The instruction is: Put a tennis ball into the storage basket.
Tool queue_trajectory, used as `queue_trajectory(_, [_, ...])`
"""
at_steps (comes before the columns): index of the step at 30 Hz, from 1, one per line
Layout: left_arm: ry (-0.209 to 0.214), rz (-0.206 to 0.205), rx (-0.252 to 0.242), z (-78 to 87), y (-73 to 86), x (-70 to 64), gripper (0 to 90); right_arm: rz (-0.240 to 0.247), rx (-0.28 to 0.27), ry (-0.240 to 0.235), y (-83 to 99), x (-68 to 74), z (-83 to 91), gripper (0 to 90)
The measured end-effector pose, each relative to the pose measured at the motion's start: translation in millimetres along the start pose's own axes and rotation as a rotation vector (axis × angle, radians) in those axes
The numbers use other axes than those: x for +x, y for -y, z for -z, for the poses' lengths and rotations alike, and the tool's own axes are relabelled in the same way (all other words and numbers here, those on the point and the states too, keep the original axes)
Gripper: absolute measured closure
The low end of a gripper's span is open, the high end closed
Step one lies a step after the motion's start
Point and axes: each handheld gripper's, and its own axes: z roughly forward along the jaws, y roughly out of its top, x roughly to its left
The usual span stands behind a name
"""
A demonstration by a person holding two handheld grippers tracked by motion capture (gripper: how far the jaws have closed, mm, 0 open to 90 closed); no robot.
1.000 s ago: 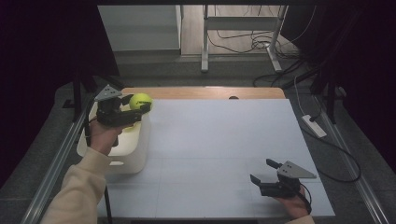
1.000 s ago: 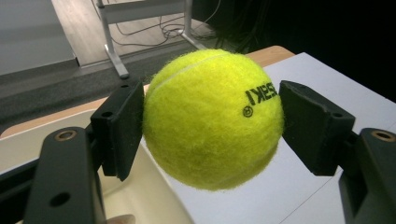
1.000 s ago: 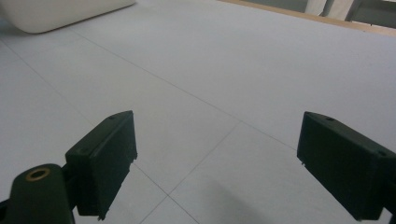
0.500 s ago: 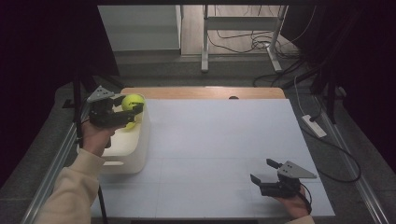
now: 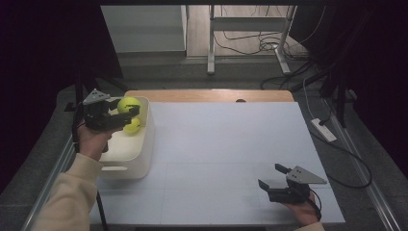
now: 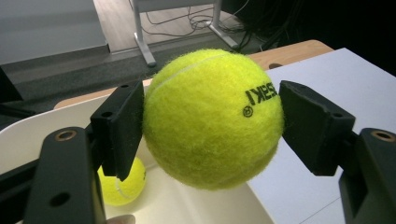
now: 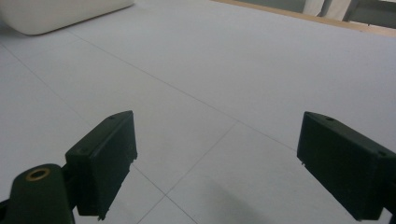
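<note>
Left claw [image 5: 126,115] has shifted over the bin [image 5: 144,144], clamping the tennis ball [image 6: 212,116].

Fuzzy yellow-green tennis ball [image 6: 212,119] with black lettering, clamped between the left gripper's [image 6: 211,123] black jaws, above a white plastic tub [image 6: 196,205], second yellow tennis ball [image 6: 122,185] inside.

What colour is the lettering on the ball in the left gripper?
Black, on the yellow-green tennis ball; clearest in the left gripper view.

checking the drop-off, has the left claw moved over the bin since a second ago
Yes. In the high view the left claw with its ball has shifted left, away from the bin's right wall toward its middle, above a second ball.
</note>
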Motion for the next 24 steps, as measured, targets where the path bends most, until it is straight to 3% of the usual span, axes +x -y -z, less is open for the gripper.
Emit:
queue_trajectory(18, [-0.045, 0.041, 0.025, -2.0, 5.9, 16.7, 26.8, 0.004, 0.007, -0.002, 0.2, 0.6, -0.5, 11.9])
queue_trajectory(24, [-0.062, 0.053, 0.057, -11.8, 8.7, 21.8, 26.9, 0.007, 0.005, -0.005, 0.0, 1.3, -1.3, 11.9])
